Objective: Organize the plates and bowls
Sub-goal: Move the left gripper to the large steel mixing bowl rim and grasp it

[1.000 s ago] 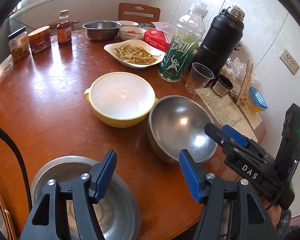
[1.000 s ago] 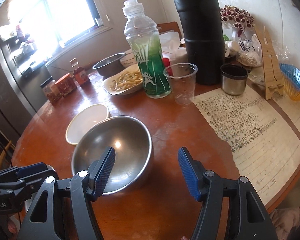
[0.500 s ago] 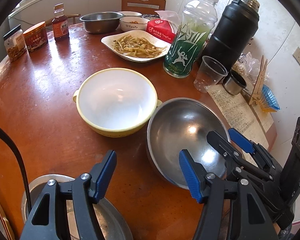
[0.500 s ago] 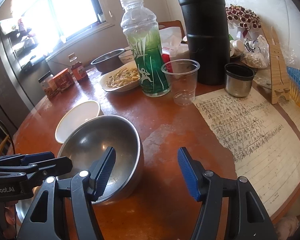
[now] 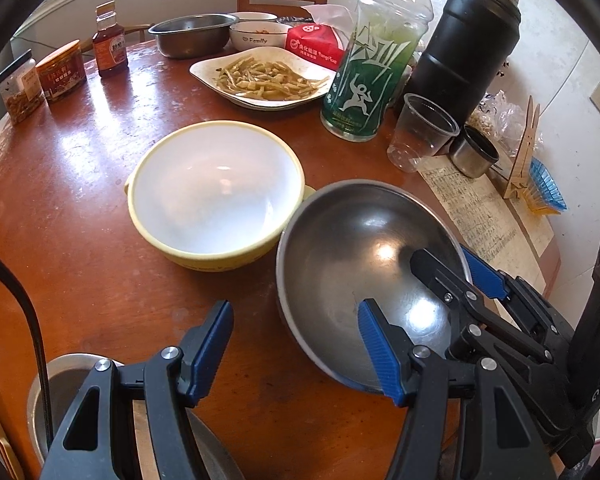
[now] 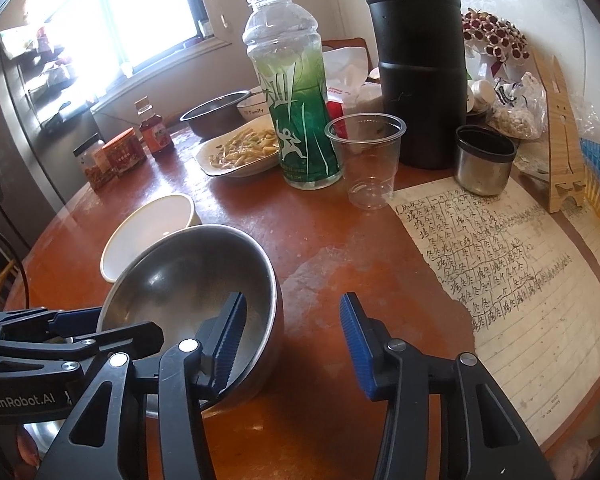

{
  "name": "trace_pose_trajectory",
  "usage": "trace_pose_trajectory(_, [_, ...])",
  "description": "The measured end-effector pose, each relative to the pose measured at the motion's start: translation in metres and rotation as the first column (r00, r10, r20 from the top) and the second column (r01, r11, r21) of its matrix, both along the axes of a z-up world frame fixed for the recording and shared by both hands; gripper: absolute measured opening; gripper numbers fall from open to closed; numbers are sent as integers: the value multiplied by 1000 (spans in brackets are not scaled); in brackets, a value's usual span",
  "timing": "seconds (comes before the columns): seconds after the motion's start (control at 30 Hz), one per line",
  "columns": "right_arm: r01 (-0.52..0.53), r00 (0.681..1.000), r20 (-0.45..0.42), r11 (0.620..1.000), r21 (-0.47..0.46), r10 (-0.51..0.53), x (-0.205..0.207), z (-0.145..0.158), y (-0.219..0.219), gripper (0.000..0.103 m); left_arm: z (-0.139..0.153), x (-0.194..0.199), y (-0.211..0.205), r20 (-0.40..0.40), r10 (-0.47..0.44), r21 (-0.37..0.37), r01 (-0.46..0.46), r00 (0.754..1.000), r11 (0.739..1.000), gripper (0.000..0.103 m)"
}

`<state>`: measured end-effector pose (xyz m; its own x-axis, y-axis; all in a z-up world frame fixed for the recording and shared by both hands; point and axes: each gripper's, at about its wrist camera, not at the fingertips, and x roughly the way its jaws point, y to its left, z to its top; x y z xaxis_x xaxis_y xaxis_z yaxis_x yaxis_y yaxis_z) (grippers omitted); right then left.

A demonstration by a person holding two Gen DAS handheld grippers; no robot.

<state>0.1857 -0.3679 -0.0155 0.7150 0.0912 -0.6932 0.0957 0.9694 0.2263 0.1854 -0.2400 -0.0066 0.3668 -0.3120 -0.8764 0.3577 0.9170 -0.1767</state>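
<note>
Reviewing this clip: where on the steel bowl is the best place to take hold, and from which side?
Take the steel bowl by its thin rim on the side facing the table edge, one finger inside and one outside. Its round wall gives no other hold. The right tongs straddle that rim already, jaws closing, and the yellow bowl crowds the far side.

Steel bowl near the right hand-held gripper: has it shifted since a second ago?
Yes. The steel bowl has tipped up and moved left, away from the handwritten paper, now overlapping the yellow bowl.
</note>
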Motion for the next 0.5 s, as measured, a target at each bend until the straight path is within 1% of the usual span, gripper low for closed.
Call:
trace_pose_trajectory(0.07, [-10,1000,0,1000,4,10,1,0,1,44,-2,0,-2,-3,-2,10,2,1000,1000,63])
trace_pose_trajectory(0.1, [-16,1000,-1,1000,1,16,1,0,2,43,-3,0,-3,0,-4,12,4,1000,1000,59])
trace_pose_trajectory(0.2, [-25,1000,-6,1000,14,25,2,-1,3,42,-6,-2,-5,-1,-19,14,19,1000,1000,49])
trace_pose_trajectory(0.23, [-27,1000,-10,999,18,27,3,-2,3,40,-6,-3,-6,1,-24,7,24,1000,1000,48])
trace_pose_trajectory(0.3, [-39,999,-14,999,24,39,3,-3,4,35,-6,-4,-8,5,-31,7,31,999,999,41])
trace_pose_trajectory(0.37, [-60,998,-14,998,30,61,3,-2,8,25,-5,-5,-10,12,-40,9,40,999,999,36])
trace_pose_trajectory(0.4, [-67,998,-11,997,26,67,3,-2,10,23,-5,-6,-10,14,-41,15,41,999,999,35])
trace_pose_trajectory(0.43, [-66,998,-13,998,8,67,2,0,12,23,-5,-7,-11,15,-43,22,43,999,999,35])
trace_pose_trajectory(0.5, [-67,998,-9,998,8,67,0,1,13,22,-4,-8,-9,14,-45,20,45,999,999,35])
